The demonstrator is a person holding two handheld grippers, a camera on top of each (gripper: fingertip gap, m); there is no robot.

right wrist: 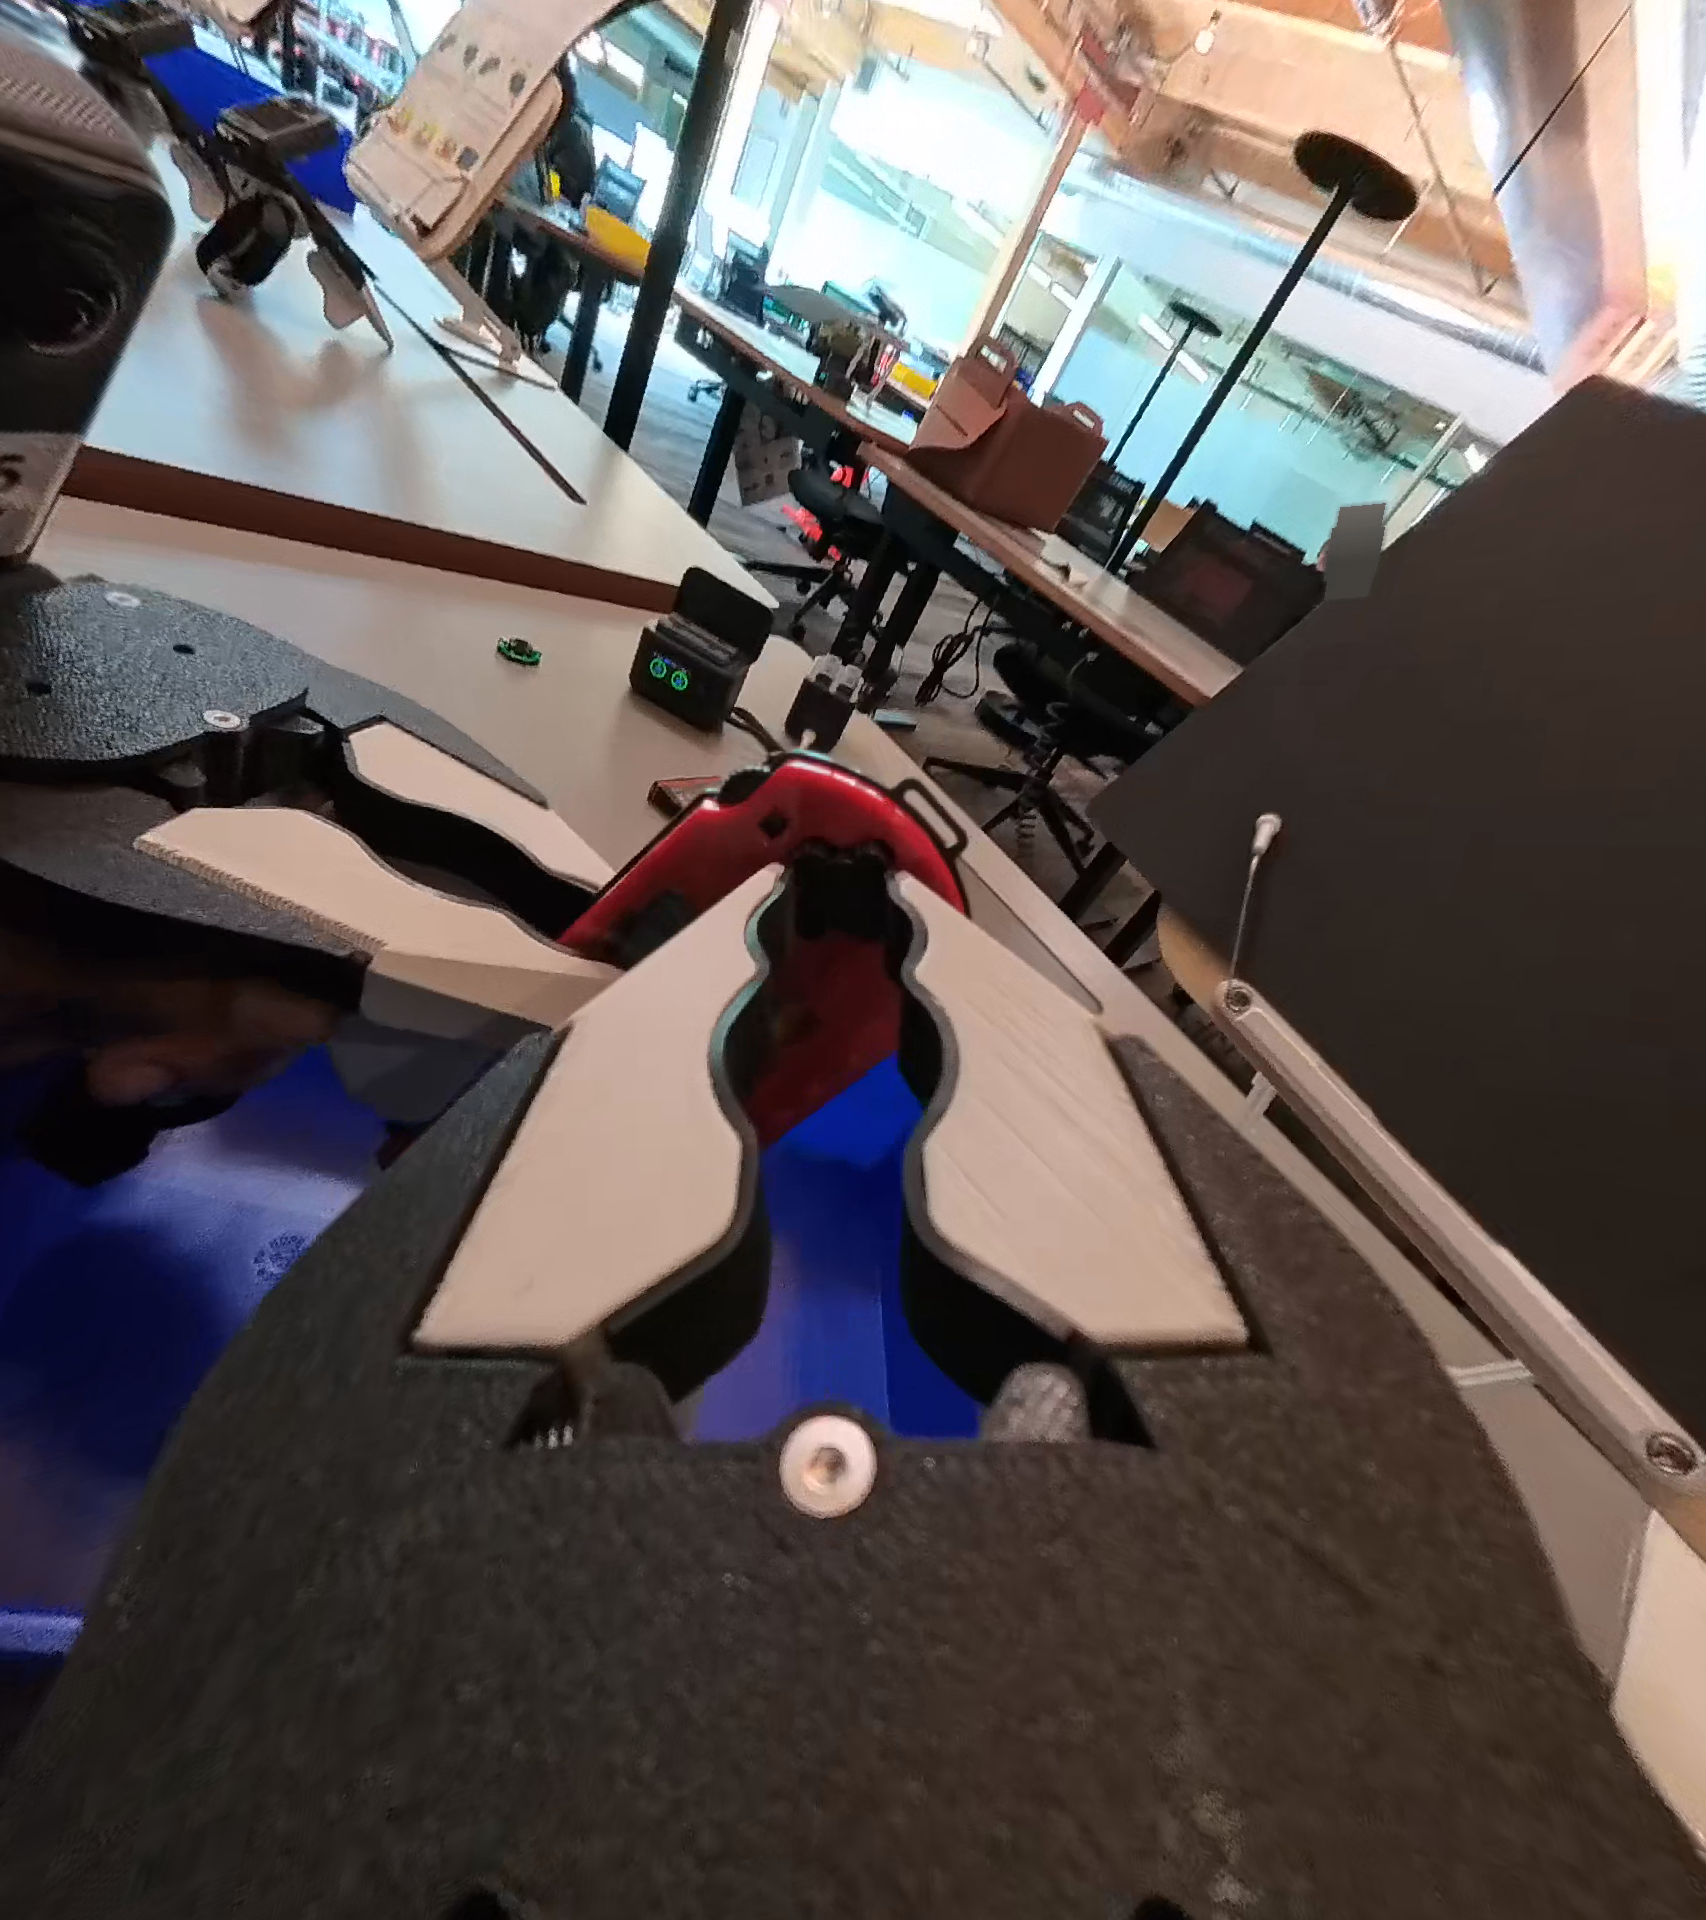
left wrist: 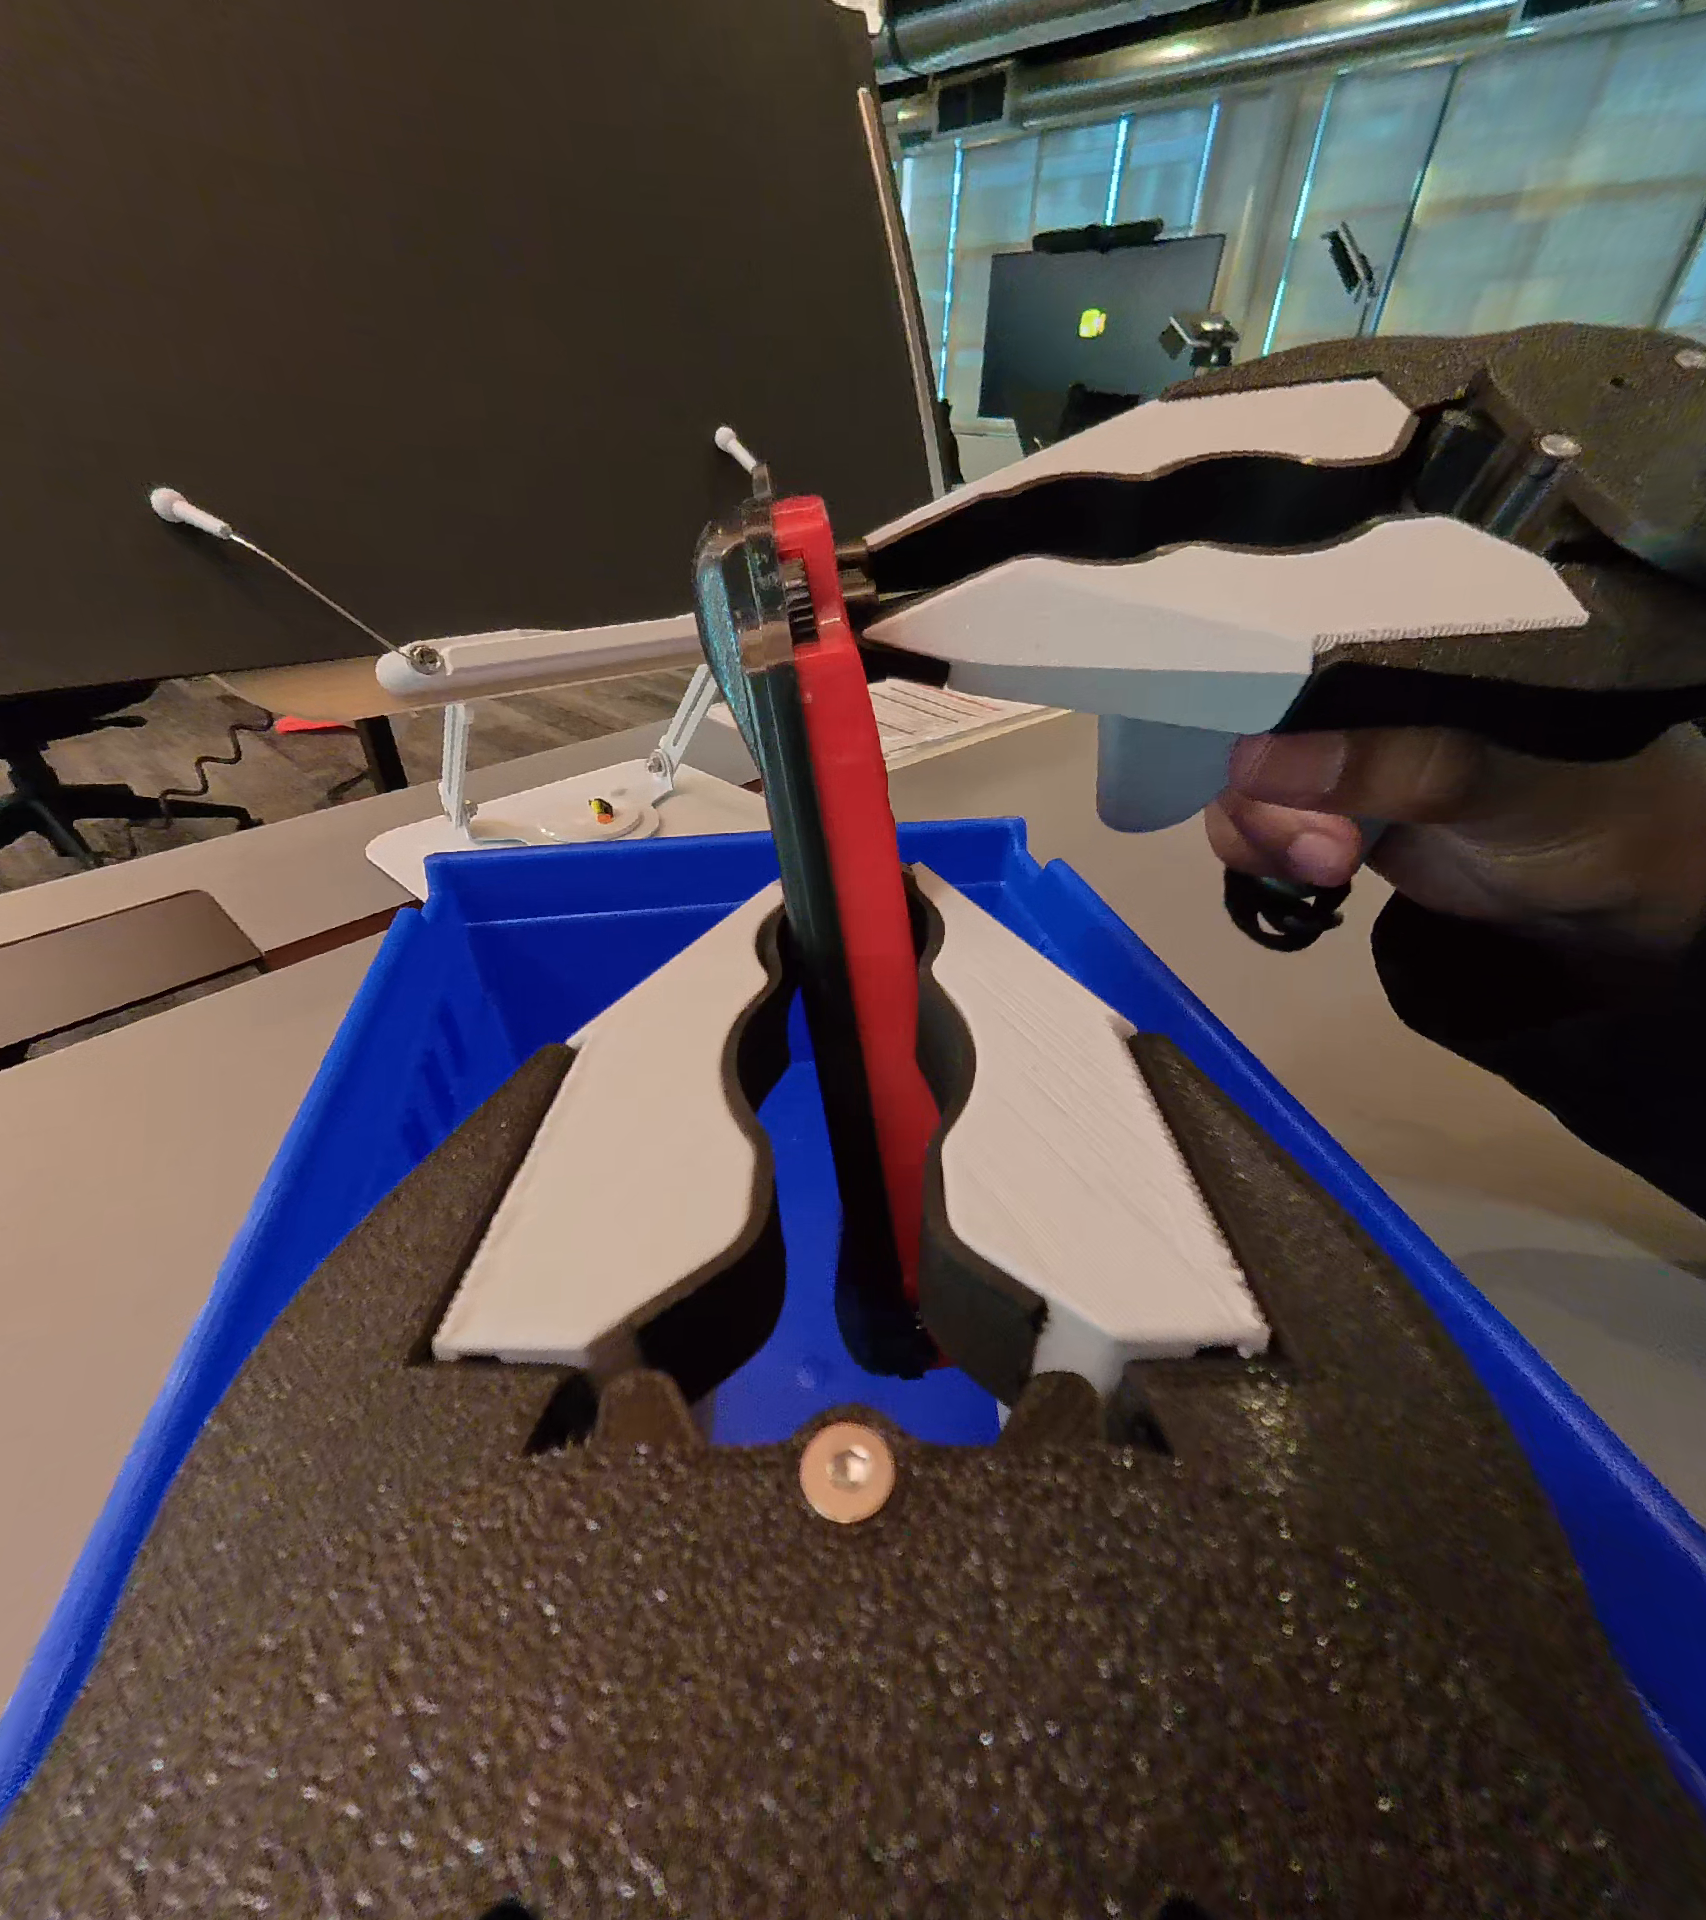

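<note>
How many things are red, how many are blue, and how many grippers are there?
Red: 1, the red and black hand tool
Blue: 1, the blue bin
Grippers: 2, the left gripper and the right gripper, both shut on the tool
Total: 4

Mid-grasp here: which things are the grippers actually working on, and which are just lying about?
In hand: red-and-black flat plastic tool, clamped by left gripper, pinched at its top by right gripper; blue plastic bin beneath.
Lying about: black charging case with green lights; white wire-armed stand; small green ring.
</note>
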